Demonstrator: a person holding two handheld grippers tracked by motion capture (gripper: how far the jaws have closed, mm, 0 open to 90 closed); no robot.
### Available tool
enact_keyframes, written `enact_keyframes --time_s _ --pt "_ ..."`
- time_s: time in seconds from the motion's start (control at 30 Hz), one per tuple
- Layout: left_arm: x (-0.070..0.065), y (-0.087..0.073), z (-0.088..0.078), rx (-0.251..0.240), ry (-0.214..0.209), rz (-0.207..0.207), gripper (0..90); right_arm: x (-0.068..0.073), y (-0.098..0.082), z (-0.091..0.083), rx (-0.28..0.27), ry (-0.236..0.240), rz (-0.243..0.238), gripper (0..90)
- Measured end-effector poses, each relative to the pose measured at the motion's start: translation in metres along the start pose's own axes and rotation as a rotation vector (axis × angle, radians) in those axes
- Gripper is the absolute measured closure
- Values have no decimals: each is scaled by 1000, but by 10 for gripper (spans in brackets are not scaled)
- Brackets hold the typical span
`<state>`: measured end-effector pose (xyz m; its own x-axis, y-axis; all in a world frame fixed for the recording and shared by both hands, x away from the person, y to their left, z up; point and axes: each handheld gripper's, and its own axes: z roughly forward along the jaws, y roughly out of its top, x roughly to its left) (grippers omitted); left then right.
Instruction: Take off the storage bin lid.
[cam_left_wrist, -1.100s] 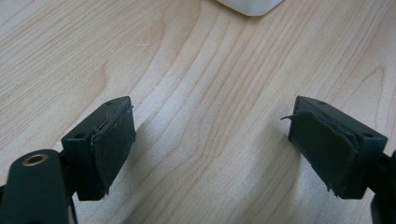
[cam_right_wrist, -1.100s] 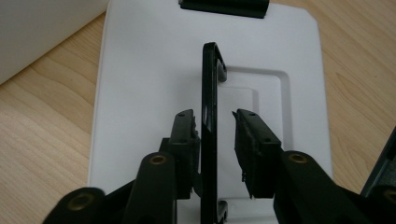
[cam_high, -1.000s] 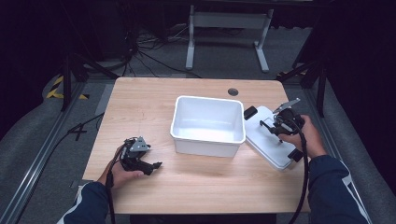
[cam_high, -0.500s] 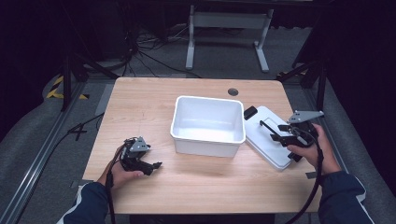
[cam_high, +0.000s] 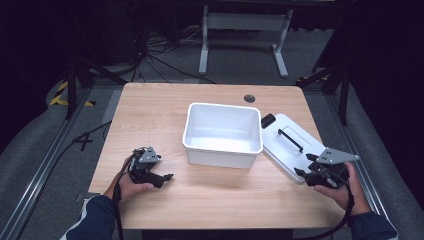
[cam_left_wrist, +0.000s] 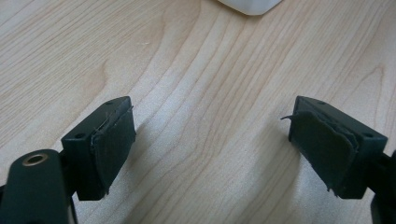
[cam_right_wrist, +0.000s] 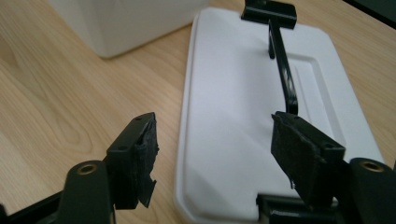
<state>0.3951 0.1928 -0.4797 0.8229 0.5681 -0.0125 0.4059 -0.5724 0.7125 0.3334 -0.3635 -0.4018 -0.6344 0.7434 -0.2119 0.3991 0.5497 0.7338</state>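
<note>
Lid (cam_high: 290, 145) flat on wooden table (cam_high: 150, 115) — dark room.

Wooden table (cam_high: 150, 115), cables (cam_high: 155, 60), metal stand (cam_high: 245, 30).

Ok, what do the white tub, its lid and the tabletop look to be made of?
Tub: likely moulded plastic, smooth, semi-glossy, rounded rim. Lid: same white plastic look, with a black handle, plastic or metal, unclear. Table: light wood-grain surface, matte, possibly laminate.
</note>
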Motion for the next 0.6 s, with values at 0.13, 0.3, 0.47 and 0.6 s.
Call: enact_keyframes --time_s 0.13,0.3,0.47,0.6 --pt "-1 0 0 -3 4 -7 152 7 -23 3 4 17 55 309" --pt "-6 -5 -4 -6 9 -9 159 5 -49 0 20 -57 136 289" --pt "-8 -7 -7 -7 16 -6 159 5 -65 -4 19 -102 169 257" --pt "-9 -8 -7 -5 22 -4 159 5 -72 -3 37 -87 191 234"
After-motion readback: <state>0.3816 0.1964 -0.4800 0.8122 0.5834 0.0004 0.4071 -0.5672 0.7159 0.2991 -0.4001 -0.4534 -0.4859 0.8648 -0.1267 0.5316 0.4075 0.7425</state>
